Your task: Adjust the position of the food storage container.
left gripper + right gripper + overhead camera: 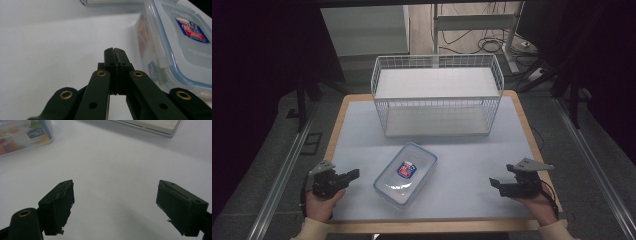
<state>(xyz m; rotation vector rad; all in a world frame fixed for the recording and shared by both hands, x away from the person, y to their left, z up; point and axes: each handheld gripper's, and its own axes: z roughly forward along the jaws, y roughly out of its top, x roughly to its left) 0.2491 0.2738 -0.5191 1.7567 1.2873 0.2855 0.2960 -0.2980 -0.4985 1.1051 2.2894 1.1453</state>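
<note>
A clear lidded food container [406, 174] is lying near the desk's [472, 150] front edge, between the clenched left tool [353, 174] and the released right tool [493, 183], where a one-sided push risks it sliding away.

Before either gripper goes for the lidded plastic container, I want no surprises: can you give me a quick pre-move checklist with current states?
1. Right gripper open, nothing between its fingers: ok.
2. Left gripper open: not ok, shut on nothing.
3. Plastic container lid seated: ok; clips latched: cannot tell.
4. Container free of both grippers: ok.
5. Wire basket upright behind the container, apart from it: ok.
</note>
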